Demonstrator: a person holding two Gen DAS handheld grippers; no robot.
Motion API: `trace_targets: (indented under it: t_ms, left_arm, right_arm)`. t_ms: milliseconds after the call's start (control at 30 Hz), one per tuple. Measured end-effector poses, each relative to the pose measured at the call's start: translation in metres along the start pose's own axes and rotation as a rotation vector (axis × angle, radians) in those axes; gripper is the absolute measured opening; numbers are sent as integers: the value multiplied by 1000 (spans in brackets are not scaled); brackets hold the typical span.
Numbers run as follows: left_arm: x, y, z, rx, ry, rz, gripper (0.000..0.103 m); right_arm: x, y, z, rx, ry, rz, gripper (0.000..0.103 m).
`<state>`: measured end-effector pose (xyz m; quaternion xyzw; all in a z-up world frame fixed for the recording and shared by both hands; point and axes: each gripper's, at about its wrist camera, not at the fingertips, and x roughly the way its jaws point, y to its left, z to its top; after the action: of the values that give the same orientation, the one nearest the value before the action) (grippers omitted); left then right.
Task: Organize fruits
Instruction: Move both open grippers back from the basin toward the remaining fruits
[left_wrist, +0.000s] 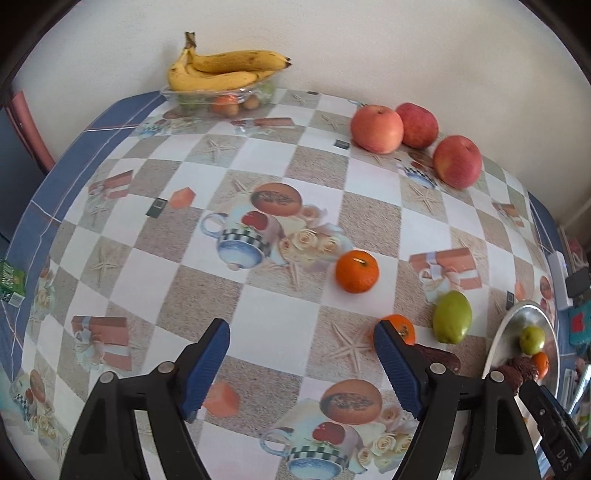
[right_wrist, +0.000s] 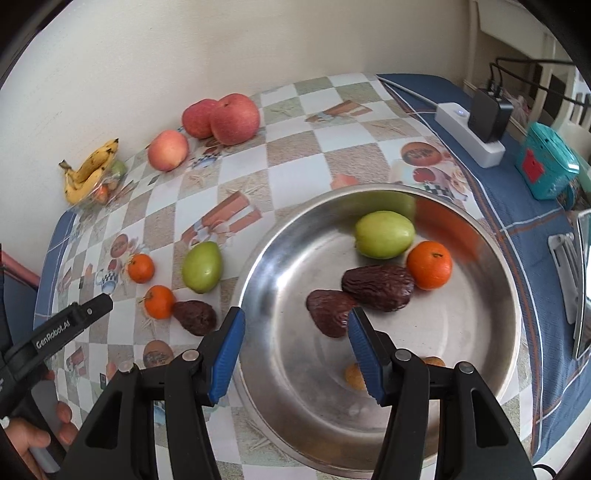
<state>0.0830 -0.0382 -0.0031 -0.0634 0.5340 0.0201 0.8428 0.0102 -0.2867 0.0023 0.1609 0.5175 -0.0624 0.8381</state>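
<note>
A steel bowl (right_wrist: 491, 332) holds a green fruit (right_wrist: 384, 233), a tangerine (right_wrist: 429, 264), two brown dates (right_wrist: 378, 286) and a small yellowish fruit (right_wrist: 354, 376). My right gripper (right_wrist: 295, 354) is open and empty above the bowl's near left rim. On the table lie a green fruit (left_wrist: 452, 316), two tangerines (left_wrist: 357, 271), a brown date (right_wrist: 195, 316) and three apples (left_wrist: 376, 128). My left gripper (left_wrist: 301, 363) is open and empty over the table; its right finger hides part of the nearer tangerine (left_wrist: 404, 326).
Bananas (left_wrist: 221, 68) lie on a clear dish of fruit (left_wrist: 218, 99) at the far wall. A white power strip with a black plug (right_wrist: 469, 133) and a teal box (right_wrist: 546, 166) sit at the right. A green packet (left_wrist: 11, 282) lies at the table's left edge.
</note>
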Motion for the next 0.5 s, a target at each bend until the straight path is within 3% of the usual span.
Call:
trace_targets:
  t_ms: [367, 400, 433, 467, 500]
  left_arm:
    - [2, -2, -1, 17, 9, -6, 84]
    - [3, -2, -1, 19, 10, -5, 86]
    - [4, -2, -2, 20, 12, -3, 99]
    - [5, -2, -2, 22, 15, 3, 103]
    - [6, -2, -3, 25, 11, 8, 103]
  right_arm:
    - [5, 6, -1, -22, 15, -17, 59]
    - [6, 6, -1, -24, 16, -20, 59]
    - [7, 6, -2, -26, 17, -23, 59]
    - [8, 6, -2, -30, 18, -26, 62]
    - [9, 7, -2, -35, 20, -31, 78]
